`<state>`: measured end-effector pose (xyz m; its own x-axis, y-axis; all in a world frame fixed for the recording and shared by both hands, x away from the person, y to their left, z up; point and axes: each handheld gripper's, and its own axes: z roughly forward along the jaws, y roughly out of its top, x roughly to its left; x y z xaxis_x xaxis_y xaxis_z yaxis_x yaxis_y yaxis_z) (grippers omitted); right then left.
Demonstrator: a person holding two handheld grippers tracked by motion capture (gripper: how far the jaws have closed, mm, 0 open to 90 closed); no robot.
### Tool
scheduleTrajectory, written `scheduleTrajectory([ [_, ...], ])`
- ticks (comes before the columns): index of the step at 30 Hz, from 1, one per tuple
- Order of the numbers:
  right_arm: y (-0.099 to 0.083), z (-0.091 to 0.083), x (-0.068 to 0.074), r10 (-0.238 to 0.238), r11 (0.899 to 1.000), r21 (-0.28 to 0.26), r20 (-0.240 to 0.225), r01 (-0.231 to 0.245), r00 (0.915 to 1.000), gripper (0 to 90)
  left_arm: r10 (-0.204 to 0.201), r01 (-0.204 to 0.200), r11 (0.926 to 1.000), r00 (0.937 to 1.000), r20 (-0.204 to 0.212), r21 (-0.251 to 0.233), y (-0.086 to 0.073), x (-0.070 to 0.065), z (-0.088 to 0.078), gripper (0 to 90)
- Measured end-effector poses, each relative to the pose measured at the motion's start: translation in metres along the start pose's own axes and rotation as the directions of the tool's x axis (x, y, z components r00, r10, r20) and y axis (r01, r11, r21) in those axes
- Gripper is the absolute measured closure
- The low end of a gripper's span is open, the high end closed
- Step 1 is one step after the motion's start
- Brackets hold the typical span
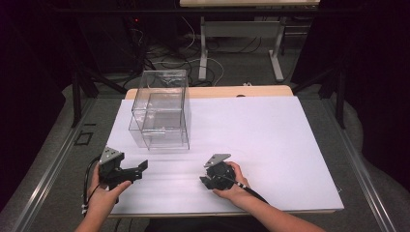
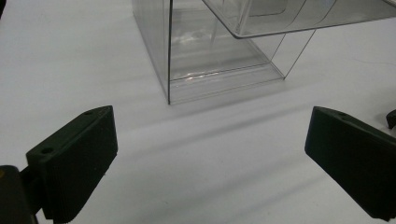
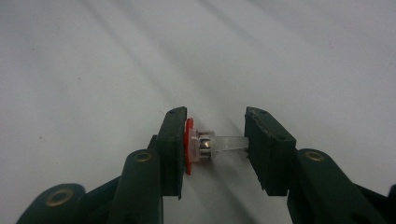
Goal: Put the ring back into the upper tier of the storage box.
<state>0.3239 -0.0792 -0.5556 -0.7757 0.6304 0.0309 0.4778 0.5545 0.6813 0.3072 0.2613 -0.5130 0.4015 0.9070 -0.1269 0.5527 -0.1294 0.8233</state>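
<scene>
Item: white sheet (image 1: 270,145), matt and unmarked, covering most of a pale wooden table (image 1: 241,91) whose bare edge shows along the far side. The sheet carries soft streaked shadows in both gripper views.

Item: clear plastic box (image 1: 161,110), square-walled and see-through, standing on the sheet beyond the left gripper's fingers; in the left gripper view the clear plastic box (image 2: 215,51) rises just ahead of the gap between the jaws and a little to its right.

Item: left gripper (image 1: 134,170), held in the left hand (image 1: 104,193) at the near left edge of the sheet. Jaws spread wide and released, with bare sheet between them.

Item: right gripper (image 1: 207,182), held in the right hand (image 1: 234,191) near the front middle of the sheet, tipped down toward it. Jaws clenched on a small clear-bodied piece with a red end (image 3: 205,145), which spans the gap crosswise (red end against the left finger (image 3: 172,149) of that view, clear end against the right one), low over the sheet.

Item: room. Dark surround; grey floor (image 1: 63,145) beside the table; metal rails running along both sides; a second desk frame (image 1: 241,34) with loose cables on the floor behind the table.
</scene>
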Motion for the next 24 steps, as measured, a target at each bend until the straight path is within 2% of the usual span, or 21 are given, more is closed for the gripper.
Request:
scheduleTrajectory([
  [1,0.000,0.000,0.001,0.014,1.000,0.004,0.002,-0.014,0.9999,59.4,0.001,-0.001,1.0000,1.0000,-0.001,-0.001,0.000,0.000,0.000,2.7],
  [4,0.001,0.000,0.000,0.004,1.000,-0.003,0.001,-0.004,1.0000,59.4,0.001,-0.001,1.0000,1.0000,0.000,-0.001,0.000,0.000,0.000,2.7],
  [6,0.002,-0.001,0.000,0.017,1.000,0.000,0.006,-0.017,0.9998,59.4,0.001,-0.001,1.0000,1.0000,-0.001,0.000,0.000,0.001,0.000,2.7],
  [9,0.004,-0.001,-0.001,-0.001,1.000,-0.011,0.007,0.001,1.0000,59.4,-0.004,0.004,1.0000,1.0000,0.000,0.001,0.000,0.001,0.000,2.7],
  [11,0.005,-0.002,-0.001,0.036,0.999,-0.010,0.014,-0.035,0.9993,59.4,-0.002,0.002,1.0000,1.0000,0.000,0.001,0.000,0.001,0.000,2.7],
  [13,0.007,-0.002,-0.002,0.047,0.999,-0.011,0.014,-0.047,0.9988,59.4,0.000,0.000,1.0000,1.0000,-0.001,0.000,0.000,0.001,0.000,2.7],
  [14,0.008,-0.002,-0.004,0.027,0.999,-0.018,0.012,-0.026,0.9996,59.4,-0.001,0.001,1.0000,1.0000,-0.001,0.000,0.000,0.001,0.000,2.7],
  [16,0.010,-0.002,-0.004,0.049,0.999,-0.016,0.022,-0.048,0.9986,59.4,-0.003,0.003,1.0000,1.0000,-0.001,0.000,0.000,0.001,0.000,2.7],
  [17,0.011,-0.001,-0.005,0.039,0.999,-0.034,0.025,-0.038,0.9989,59.4,-0.004,0.004,1.0000,1.0000,-0.001,0.000,0.000,0.001,0.000,2.7],
  [19,0.013,-0.003,-0.006,0.075,0.997,-0.020,0.033,-0.075,0.9966,59.4,-0.004,0.004,1.0000,1.0000,-0.001,0.000,0.000,0.001,0.000,2.7],
  [20,0.014,-0.002,-0.008,0.066,0.997,-0.029,0.033,-0.065,0.9973,59.4,-0.008,0.008,1.0000,1.0000,0.001,0.001,-0.001,0.001,0.000,2.7],
  [21,0.015,-0.002,-0.009,0.072,0.997,-0.028,0.039,-0.071,0.9966,59.4,-0.008,0.008,1.0000,1.0000,0.001,0.001,-0.001,0.001,0.000,2.7],
  [22,0.017,-0.003,-0.011,0.102,0.995,-0.025,0.053,-0.101,0.9934,59.4,-0.008,0.008,1.0000,1.0000,0.001,0.001,-0.001,0.001,0.000,2.7],
  [24,0.019,-0.003,-0.013,0.104,0.994,-0.028,0.054,-0.102,0.9932,59.5,-0.008,0.008,1.0000,1.0000,0.001,0.002,-0.001,0.001,0.000,2.7],
])
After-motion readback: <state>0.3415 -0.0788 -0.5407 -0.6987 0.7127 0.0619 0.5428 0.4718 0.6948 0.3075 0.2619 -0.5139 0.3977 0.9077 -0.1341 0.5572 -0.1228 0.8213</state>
